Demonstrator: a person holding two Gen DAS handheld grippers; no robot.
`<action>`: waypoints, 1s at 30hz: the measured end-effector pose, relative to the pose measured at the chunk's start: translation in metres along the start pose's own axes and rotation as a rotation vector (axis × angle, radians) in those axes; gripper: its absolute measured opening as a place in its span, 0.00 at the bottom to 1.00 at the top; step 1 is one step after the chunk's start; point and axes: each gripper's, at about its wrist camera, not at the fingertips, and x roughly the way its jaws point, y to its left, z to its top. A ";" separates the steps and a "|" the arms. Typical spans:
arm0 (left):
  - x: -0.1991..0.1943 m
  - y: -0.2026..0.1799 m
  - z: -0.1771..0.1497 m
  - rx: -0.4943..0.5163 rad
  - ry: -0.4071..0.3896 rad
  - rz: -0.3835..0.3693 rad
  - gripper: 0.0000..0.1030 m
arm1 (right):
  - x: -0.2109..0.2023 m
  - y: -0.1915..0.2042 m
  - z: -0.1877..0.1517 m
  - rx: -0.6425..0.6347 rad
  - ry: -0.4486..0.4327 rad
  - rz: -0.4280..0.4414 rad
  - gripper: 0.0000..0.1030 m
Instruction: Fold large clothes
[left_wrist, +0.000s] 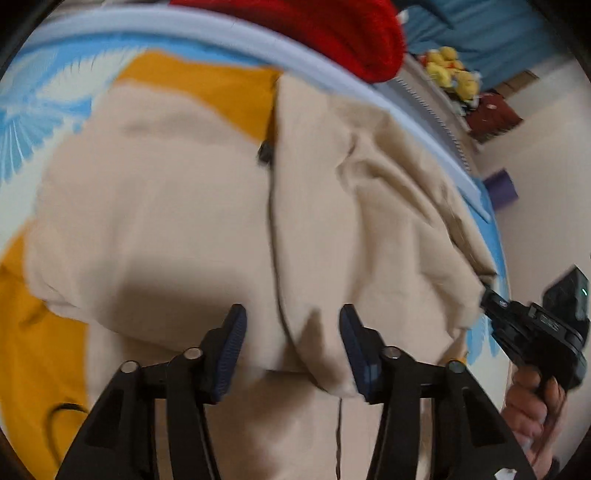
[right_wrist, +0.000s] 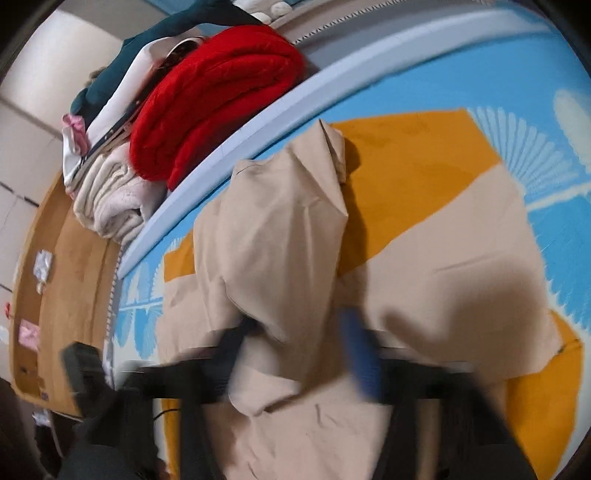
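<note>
Beige garment (left_wrist: 177, 206) bunched betw. both grippers' open jaws.

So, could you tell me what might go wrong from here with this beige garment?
1. The left gripper is open with only a loose ridge of the beige garment between its fingers, so closing may catch a single layer or miss.
2. The right wrist view is motion-blurred; whether the right gripper is shut cannot be told, so the bunched fabric could slip.
3. The wrinkled fold lies near the bed's edge and the red blanket, so it might snag or slide off.
</note>
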 end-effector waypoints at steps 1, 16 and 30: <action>0.006 0.002 -0.001 0.002 0.012 -0.005 0.23 | 0.003 -0.005 -0.001 0.018 -0.006 0.006 0.05; -0.037 -0.037 0.011 0.278 -0.061 0.413 0.03 | 0.055 -0.014 -0.035 0.009 0.143 -0.055 0.04; -0.034 -0.049 -0.020 0.378 0.033 0.279 0.19 | 0.063 -0.008 -0.037 -0.108 0.129 -0.394 0.42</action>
